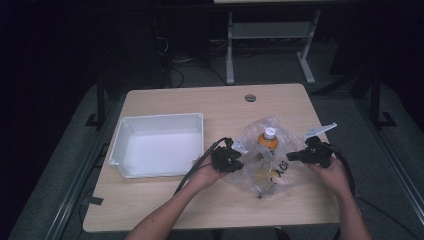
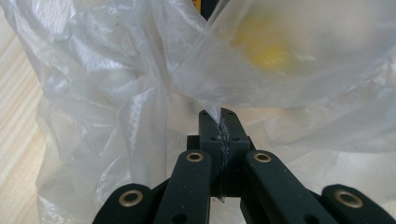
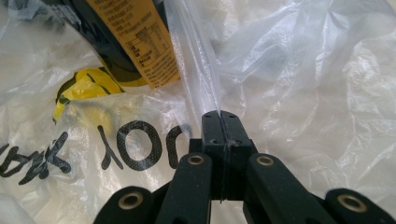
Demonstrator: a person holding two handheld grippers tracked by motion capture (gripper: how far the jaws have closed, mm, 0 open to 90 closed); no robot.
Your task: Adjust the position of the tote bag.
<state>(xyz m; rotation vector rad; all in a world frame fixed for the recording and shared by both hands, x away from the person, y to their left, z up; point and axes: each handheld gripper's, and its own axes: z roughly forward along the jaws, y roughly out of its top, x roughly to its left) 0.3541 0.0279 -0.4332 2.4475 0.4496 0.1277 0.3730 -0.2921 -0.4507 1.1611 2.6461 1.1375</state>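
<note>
clear plastic bag (image 1: 260, 160) – pinched by left tongs (image 2: 219, 126), right tongs (image 3: 221, 122), bottle (image 1: 268, 140) inside

High view overlooks the table (image 1: 165, 210); tongs views crowd one plastic bag (image 2: 107, 93).

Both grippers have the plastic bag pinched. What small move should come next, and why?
Probably pull the two grips gently apart. The left gripper and right gripper are each shut on a fold of the clear plastic bag, on opposite sides of the orange bottle standing inside. Spreading would widen the mouth around the bottle.
</note>
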